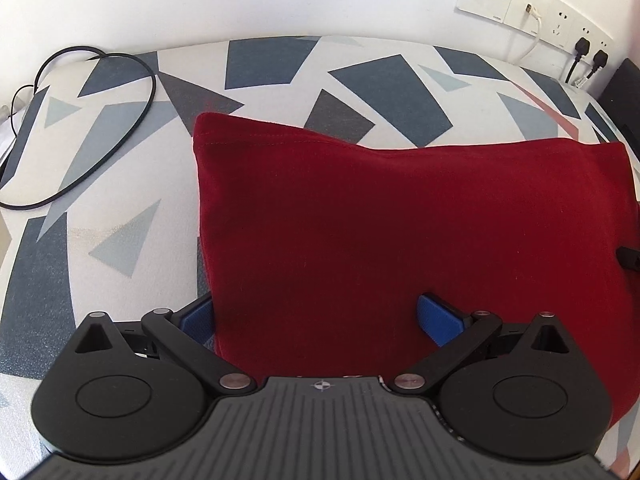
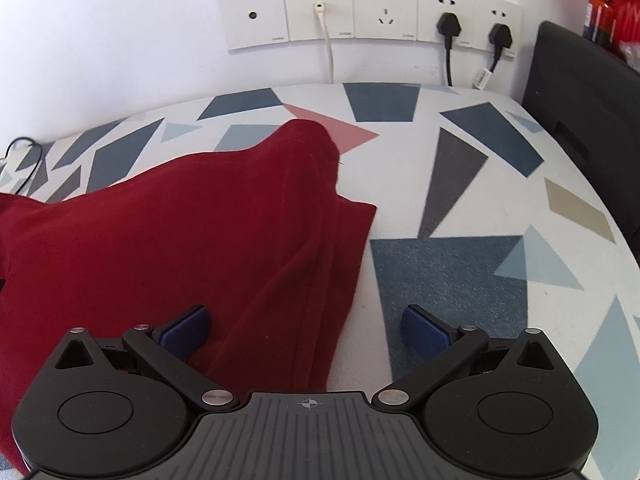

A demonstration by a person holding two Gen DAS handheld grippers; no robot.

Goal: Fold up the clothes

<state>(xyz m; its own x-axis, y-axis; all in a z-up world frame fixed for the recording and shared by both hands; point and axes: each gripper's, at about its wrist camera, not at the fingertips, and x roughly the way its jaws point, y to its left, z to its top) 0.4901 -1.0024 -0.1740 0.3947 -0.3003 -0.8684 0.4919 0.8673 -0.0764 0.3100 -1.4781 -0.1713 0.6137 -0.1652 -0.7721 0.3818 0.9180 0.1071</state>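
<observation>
A dark red garment (image 1: 380, 224) lies folded on the table with the grey, blue and white geometric cloth (image 1: 120, 184). My left gripper (image 1: 320, 320) is open, its blue pads straddling the garment's near left corner; the left pad is partly hidden behind the cloth edge. In the right wrist view the same garment (image 2: 180, 240) lies at left with a rumpled right edge and a raised far corner. My right gripper (image 2: 306, 332) is open, straddling the garment's near right edge, its right pad (image 2: 424, 332) over bare tablecloth (image 2: 460, 272).
A black cable loop (image 1: 100, 120) lies at the table's far left. A row of wall sockets (image 2: 368, 12) with plugs and a white cable sits behind the table. A black chair back (image 2: 580, 112) stands at the right.
</observation>
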